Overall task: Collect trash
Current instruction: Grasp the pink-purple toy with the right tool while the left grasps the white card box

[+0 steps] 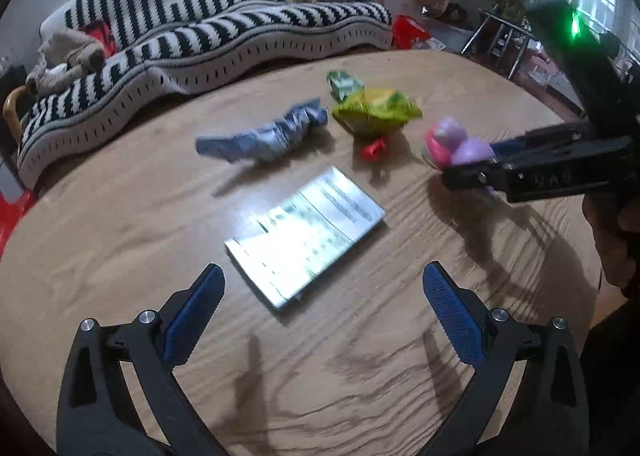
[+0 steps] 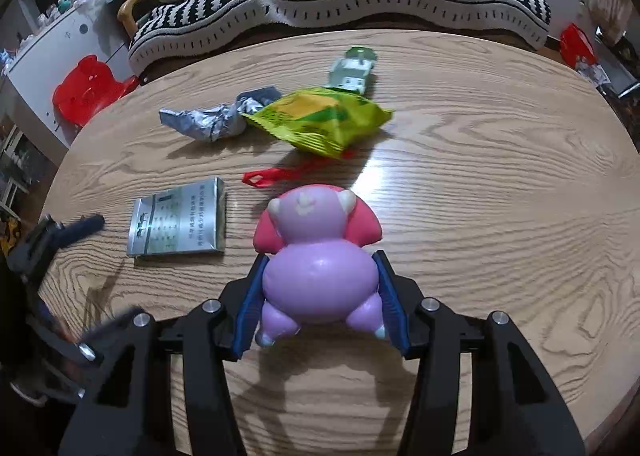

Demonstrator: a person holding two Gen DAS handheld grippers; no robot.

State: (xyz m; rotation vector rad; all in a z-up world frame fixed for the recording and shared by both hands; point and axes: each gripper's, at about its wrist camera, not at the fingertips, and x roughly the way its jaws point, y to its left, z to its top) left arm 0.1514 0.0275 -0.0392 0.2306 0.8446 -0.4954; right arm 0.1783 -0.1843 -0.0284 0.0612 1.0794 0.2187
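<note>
Right gripper [image 2: 320,296] sits nearest, jaws closed on the purple-pink toy [image 2: 318,256], which rests on the tabletop [image 2: 500,216]. Left gripper [image 1: 320,320] hovers with jaws wide open and empty, just short of the silver box [image 1: 308,232]. Trash all still lying out: silver box, red scrap [image 2: 266,177], yellow-green snack bag [image 2: 320,118], crumpled blue-grey wrapper [image 2: 216,118], small green-white carton [image 2: 354,70] furthest back. No bin visible. My read: collection barely started, nothing cleared yet.
</note>
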